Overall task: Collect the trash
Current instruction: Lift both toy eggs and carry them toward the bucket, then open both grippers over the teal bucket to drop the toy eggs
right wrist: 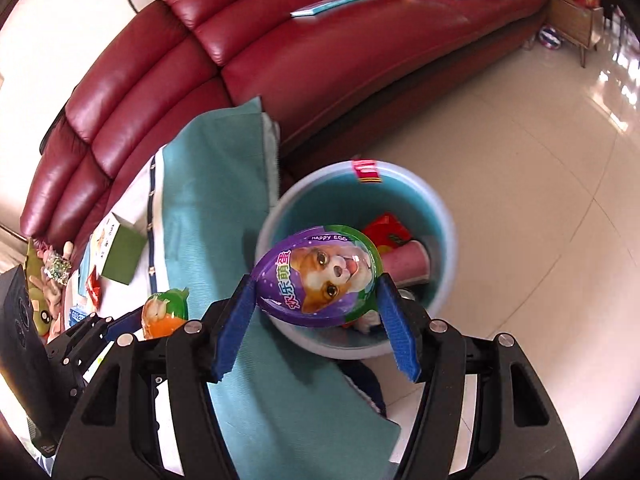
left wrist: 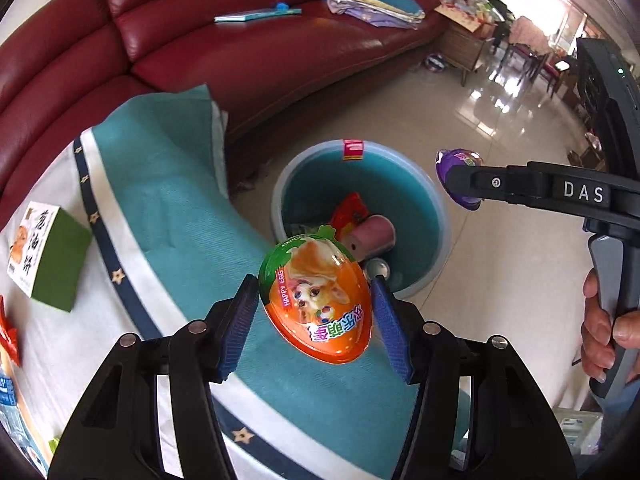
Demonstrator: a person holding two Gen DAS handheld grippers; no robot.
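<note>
Fingers (left wrist: 246, 312) grip orange egg (left wrist: 316, 300) | bin (left wrist: 420, 208): pink cup (left wrist: 372, 236), red wrapper (left wrist: 350, 214)

Orange plastic egg (left wrist: 316, 300) hides part of the round blue plastic bin's (left wrist: 436, 208) contents; the purple plastic egg (left wrist: 460, 172) sits half behind the right hand-held gripper (left wrist: 464, 184); distant furniture blurs, and a green cardboard box's (left wrist: 48, 252) print is too small to read

Below me the table's teal-and-white cloth (left wrist: 168, 208) carries a green box (left wrist: 48, 256) and red wrappers (left wrist: 8, 336); the blue bin (left wrist: 436, 216) stands on the glossy tiled floor (left wrist: 500, 280).
</note>
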